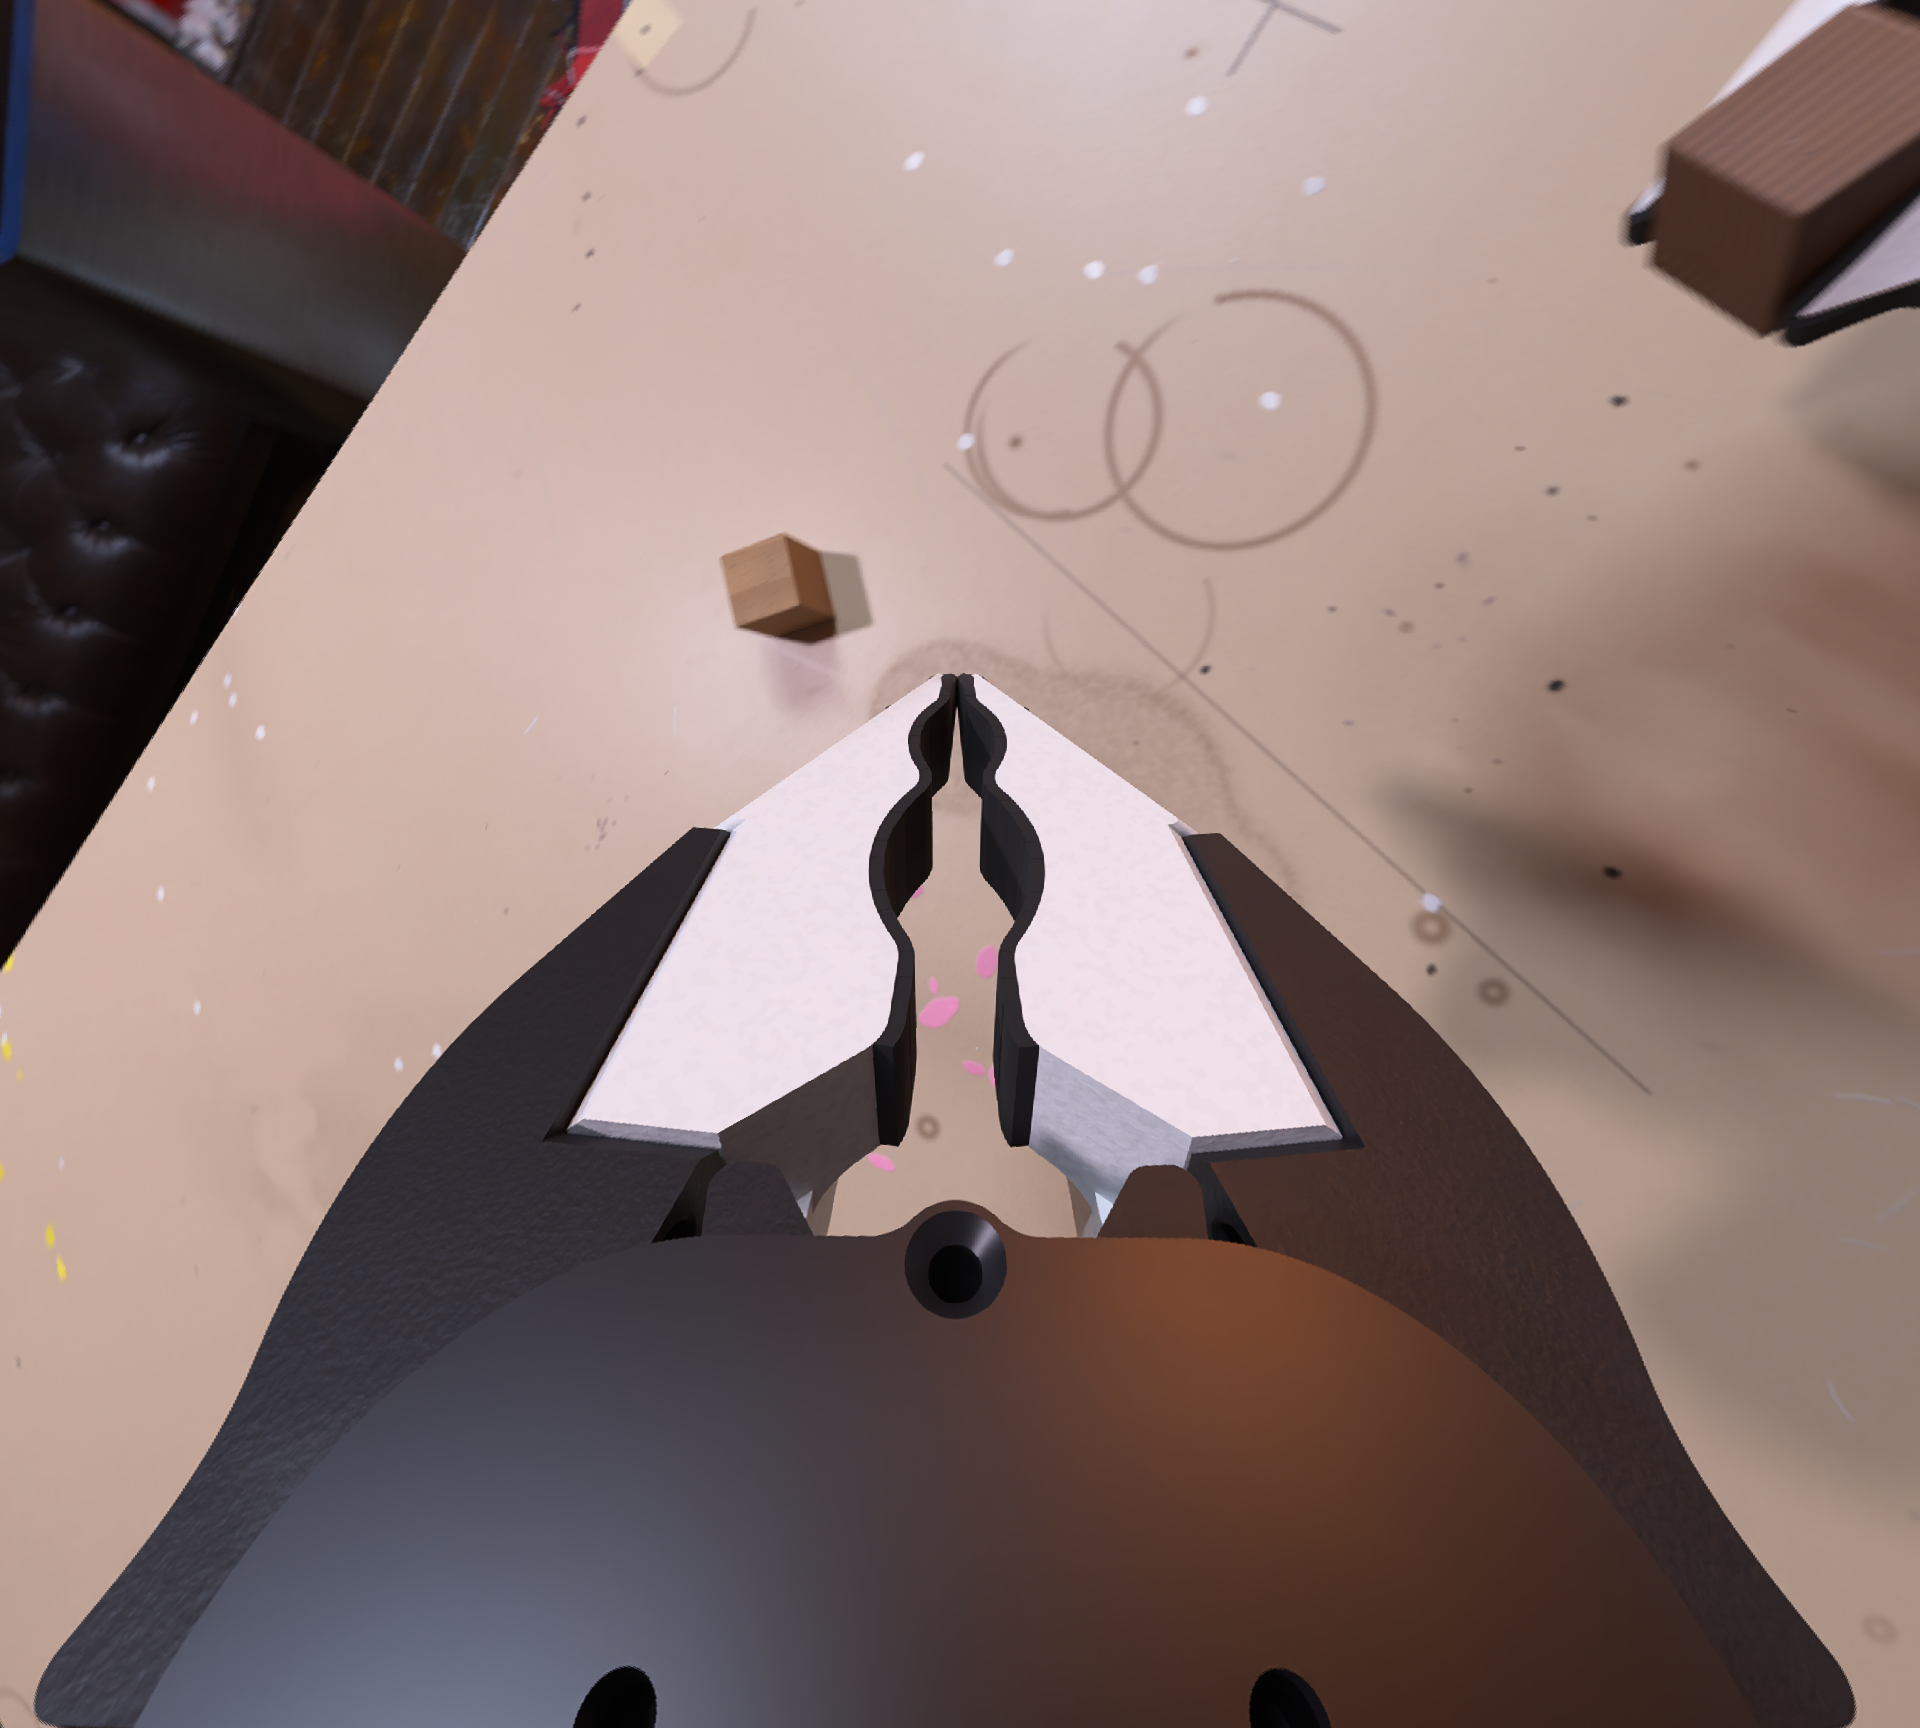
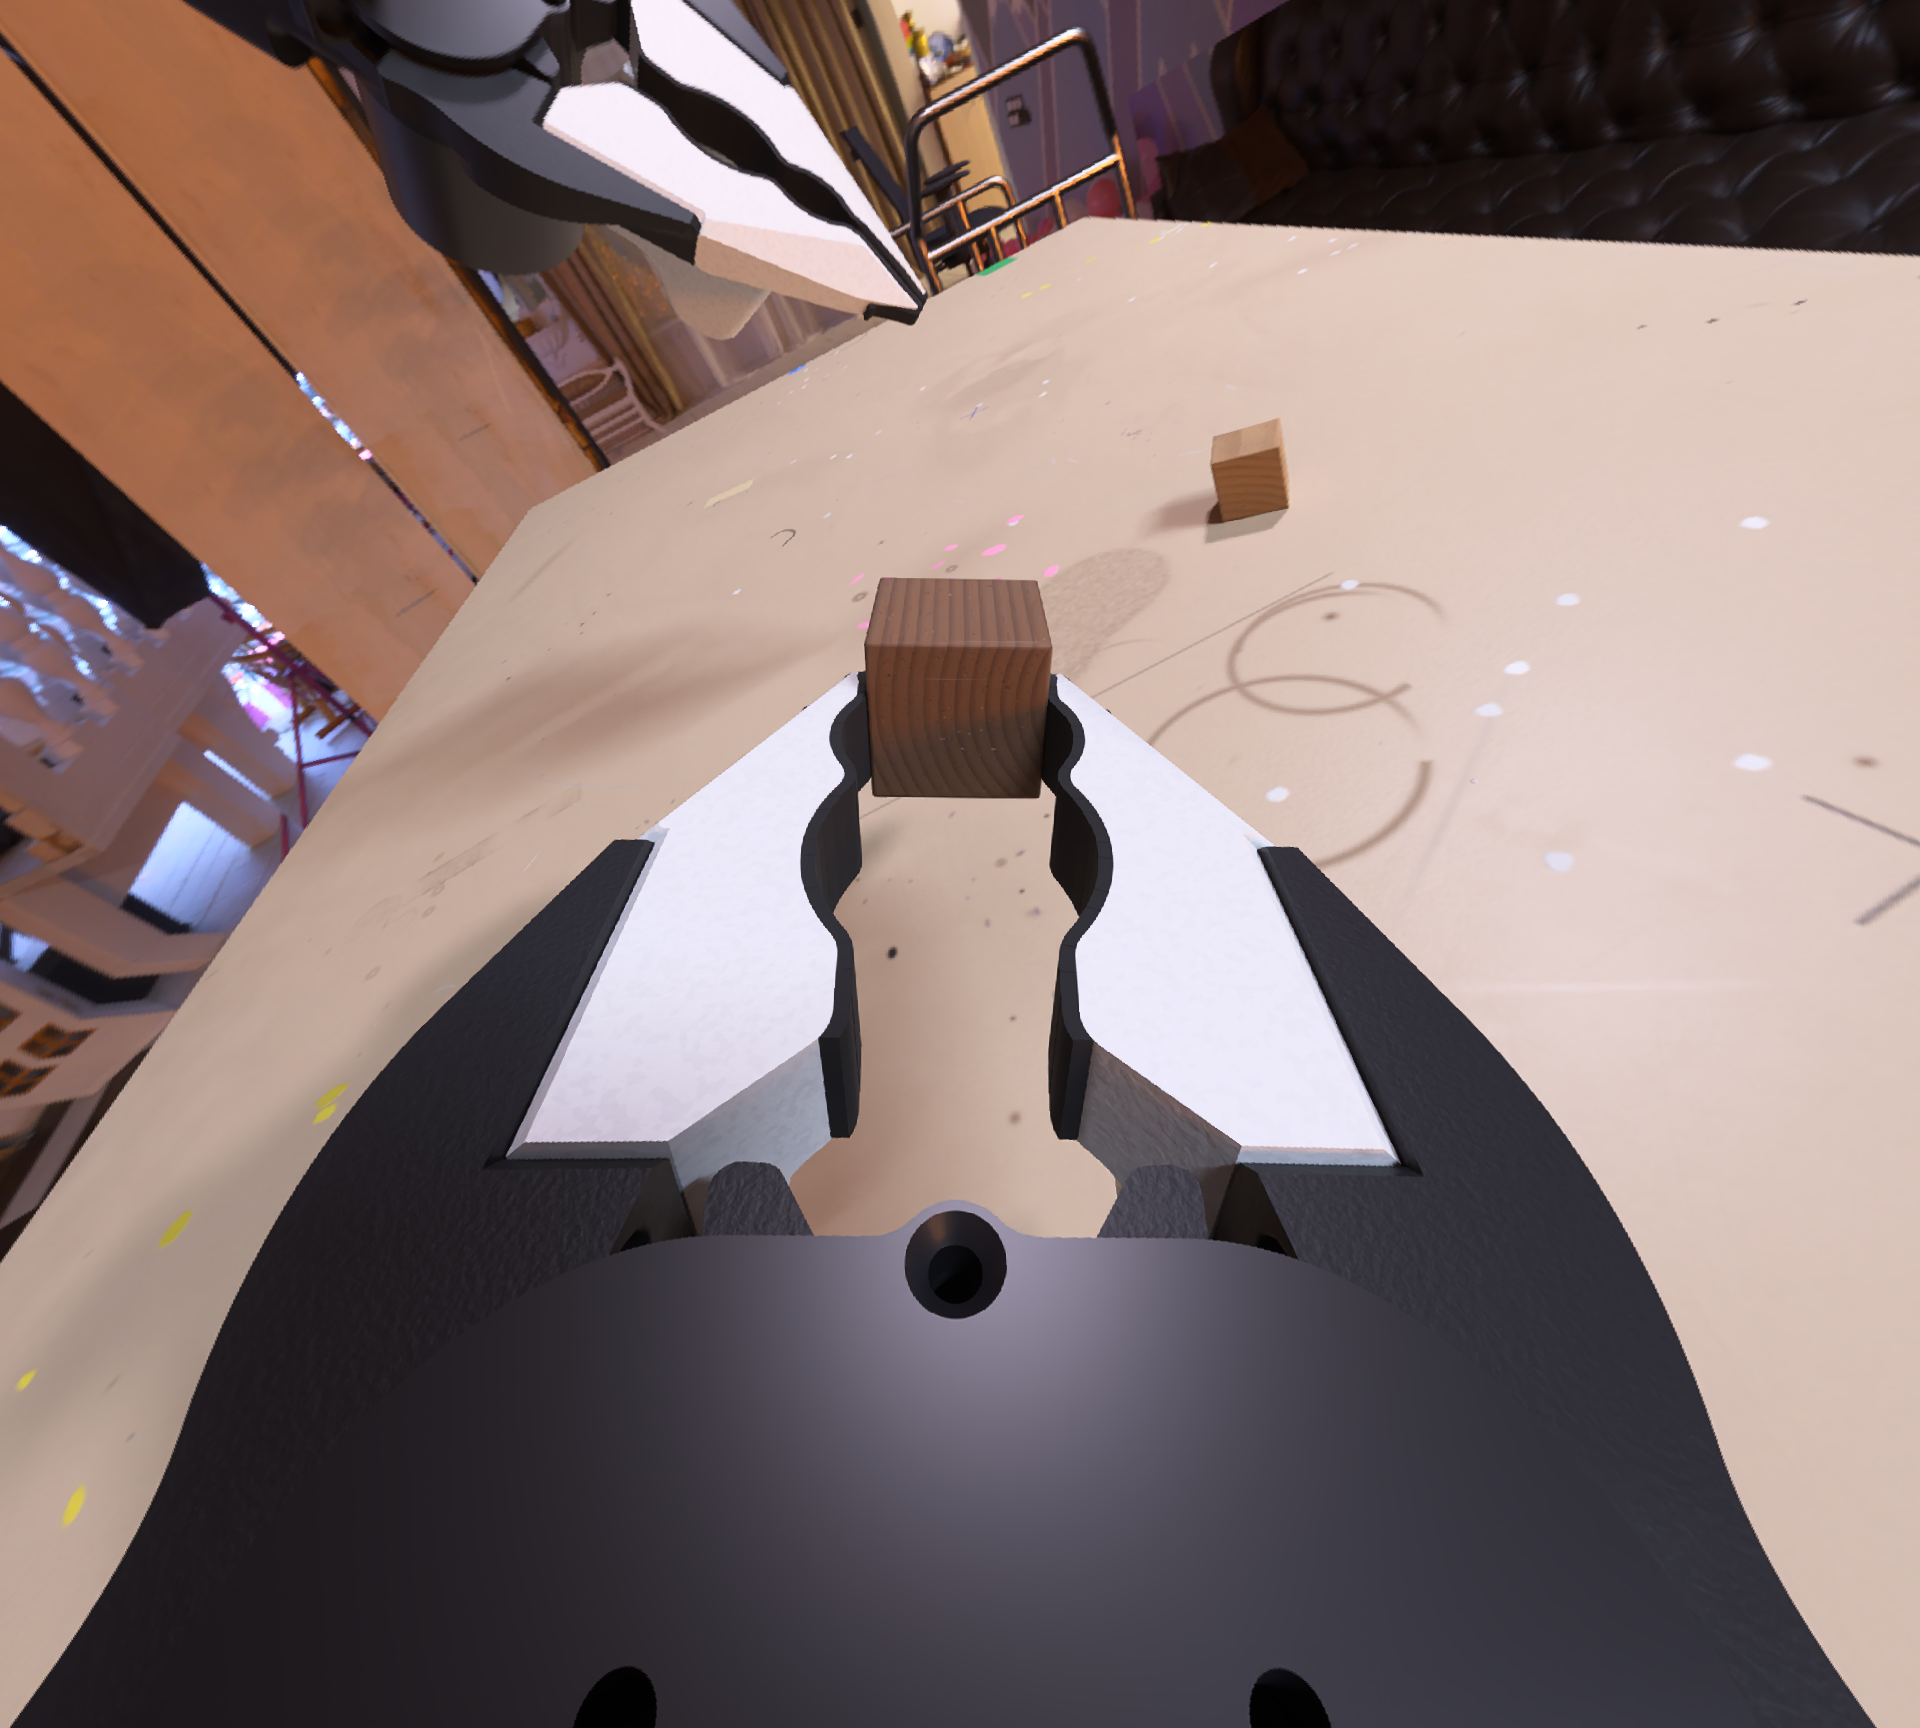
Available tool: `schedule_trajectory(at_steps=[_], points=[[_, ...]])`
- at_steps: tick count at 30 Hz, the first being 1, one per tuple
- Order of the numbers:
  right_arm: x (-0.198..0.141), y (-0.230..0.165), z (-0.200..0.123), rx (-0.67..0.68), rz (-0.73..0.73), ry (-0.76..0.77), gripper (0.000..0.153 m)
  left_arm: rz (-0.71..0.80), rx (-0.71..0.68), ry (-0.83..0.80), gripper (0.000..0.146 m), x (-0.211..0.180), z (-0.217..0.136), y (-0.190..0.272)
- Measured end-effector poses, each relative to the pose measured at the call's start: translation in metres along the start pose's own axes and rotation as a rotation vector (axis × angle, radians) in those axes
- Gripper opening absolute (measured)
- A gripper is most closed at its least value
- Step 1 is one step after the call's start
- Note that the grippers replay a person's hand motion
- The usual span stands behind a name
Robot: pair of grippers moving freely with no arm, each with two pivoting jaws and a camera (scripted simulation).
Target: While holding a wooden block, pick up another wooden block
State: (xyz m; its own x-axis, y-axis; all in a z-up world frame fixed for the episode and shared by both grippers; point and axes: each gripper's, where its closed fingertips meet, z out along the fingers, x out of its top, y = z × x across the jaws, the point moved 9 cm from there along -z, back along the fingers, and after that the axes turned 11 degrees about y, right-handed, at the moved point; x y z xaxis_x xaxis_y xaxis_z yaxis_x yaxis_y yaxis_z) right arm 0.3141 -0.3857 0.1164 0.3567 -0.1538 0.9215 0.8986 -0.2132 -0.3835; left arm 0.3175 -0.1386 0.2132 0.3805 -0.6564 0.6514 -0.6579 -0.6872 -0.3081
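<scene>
Two grippers are mine, and they stand in different states. My right gripper (image 2: 956,722), black-bodied with white fingers, is clamped on a dark brown wooden cube (image 2: 956,691); the cube sits between my fingertips, gripped on its left and right faces, raised above the beige paint-speckled tabletop (image 2: 1455,1003). In the left wrist view that same dark brown cube (image 1: 1766,192) shows at the upper right, pinched by my right gripper (image 1: 1704,255) well above the surface.

My left gripper (image 1: 954,686) is clenched on nothing: its two white fingers meet at the tips, with only the wavy inner gap showing the tabletop (image 1: 520,847) below. In the right wrist view it (image 2: 904,302) hangs at the upper left, off the table's far edge, fingers pressed together.

Farther out, a small light tan wooden cube (image 1: 781,587) rests flat on the tabletop, ahead of my left fingertips and a little to their left, apart from them. From the right wrist view this tan cube (image 2: 1250,470) lies beyond the held cube, up and to the right.

Beyond it, overlapping brown ring stains (image 1: 1174,421) mark the tabletop, and farther still a pencilled cross (image 1: 1278,0). A dark tufted leather sofa (image 2: 1610,16) stands past the table's far edge.
</scene>
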Motion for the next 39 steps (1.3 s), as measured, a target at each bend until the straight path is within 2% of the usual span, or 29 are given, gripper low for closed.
schedule_trajectory(at_steps=[3, 7, 10, 13, 17, 23, 30, 35, 37, 39], points=[[-0.001, -0.004, 0.000, -0.002, -0.007, 0.018, 0.032, -0.061, 0.008, -0.056, 0.001, -0.003, 0.005, -0.017], [-0.006, -0.014, 0.005, 0.043, -0.034, -0.014, 0.032, -0.113, -0.057, -0.246, 0.032, 0.006, 0.046, -0.052], [-0.009, -0.022, 0.008, 0.078, -0.061, -0.039, 0.032, -0.143, -0.045, -0.427, 0.041, 0.006, 0.083, -0.070], [-0.012, -0.027, 0.011, 0.111, -0.078, -0.063, 0.032, -0.238, -0.036, -0.567, 0.052, 0.002, 0.113, -0.086], [-0.017, -0.028, 0.010, 0.128, -0.108, -0.100, 0.032, -0.345, -0.070, -0.645, 0.052, -0.006, 0.142, -0.097], [-0.016, -0.026, 0.007, 0.128, -0.102, -0.103, 0.032, -0.345, -0.128, -0.720, 0.051, -0.010, 0.167, -0.096], [-0.018, -0.026, 0.009, 0.136, -0.103, -0.115, 0.032, -0.317, -0.137, -0.780, 0.043, -0.016, 0.173, -0.091], [-0.020, -0.026, 0.010, 0.140, -0.107, -0.127, 0.032, -0.341, -0.154, -0.784, 0.038, -0.021, 0.174, -0.094], [-0.020, -0.026, 0.010, 0.140, -0.108, -0.128, 0.032, -0.356, -0.161, -0.780, 0.029, -0.022, 0.174, -0.095], [-0.020, -0.026, 0.010, 0.138, -0.109, -0.129, 0.032, -0.364, -0.166, -0.778, 0.029, -0.022, 0.174, -0.096]])
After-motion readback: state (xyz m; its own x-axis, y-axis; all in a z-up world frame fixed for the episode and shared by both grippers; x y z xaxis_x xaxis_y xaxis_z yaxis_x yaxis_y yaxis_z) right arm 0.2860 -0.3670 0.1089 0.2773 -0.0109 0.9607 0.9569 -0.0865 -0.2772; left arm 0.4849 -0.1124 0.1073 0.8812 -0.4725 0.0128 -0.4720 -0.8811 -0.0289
